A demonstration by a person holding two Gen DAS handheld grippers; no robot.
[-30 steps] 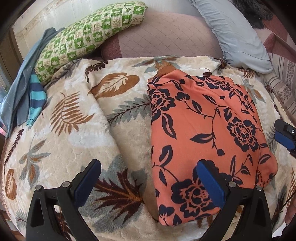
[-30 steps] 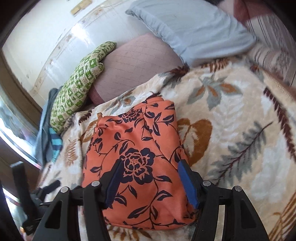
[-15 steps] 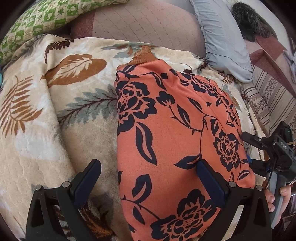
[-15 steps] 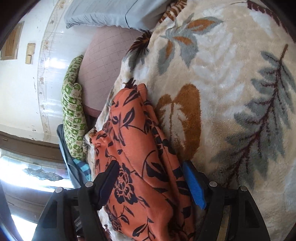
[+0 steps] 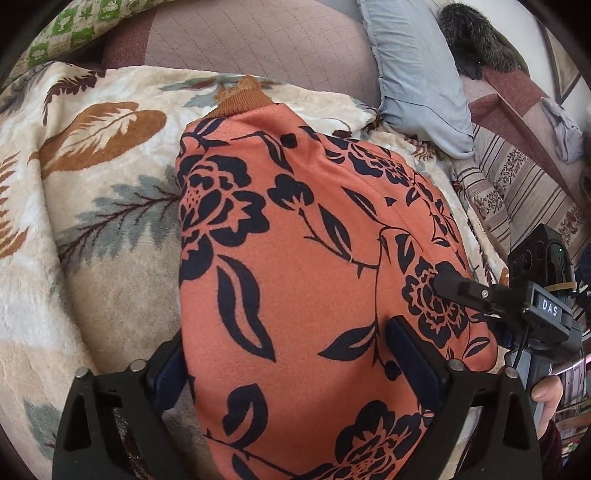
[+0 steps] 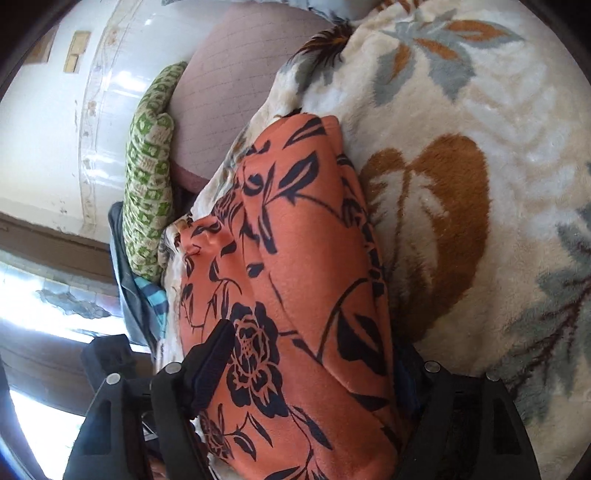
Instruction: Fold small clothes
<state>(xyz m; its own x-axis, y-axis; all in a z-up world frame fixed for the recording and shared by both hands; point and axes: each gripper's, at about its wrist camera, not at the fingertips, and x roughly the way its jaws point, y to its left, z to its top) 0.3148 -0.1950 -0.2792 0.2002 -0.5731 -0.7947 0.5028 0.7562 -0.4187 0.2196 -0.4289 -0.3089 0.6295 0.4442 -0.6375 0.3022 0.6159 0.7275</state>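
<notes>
Compared with a second ago, the orange floral garment (image 5: 295,266) is seen from much nearer in both wrist views and now fills most of each frame, while the green patterned pillow (image 5: 74,26) is pushed to the top corner of the left view. The striped blue cloth visible earlier at the left edge of the left view is no longer shown there; it appears only in the right view (image 6: 149,299). The right hand-held gripper (image 5: 461,291), earlier a small shape at the frame edge, is now seen clearly in the left view, with a person's thumb (image 5: 546,391) on its handle.

The garment lies folded on the leaf-patterned blanket (image 5: 92,221) covering the bed, its brown ribbed cuff (image 5: 240,101) towards the pink cushion (image 5: 258,44).

The left hand-held gripper (image 5: 288,369) is angled steeply down over the near end of the garment. Its jaws are closing, with the fabric between them; the pads are not seen pressing.

The right hand-held gripper (image 6: 314,365) is tilted down at the garment's side edge, rolled so the bed appears slanted. Its jaws are closing around the fabric, one finger (image 6: 214,354) lying on top; a firm pinch cannot be confirmed.
</notes>
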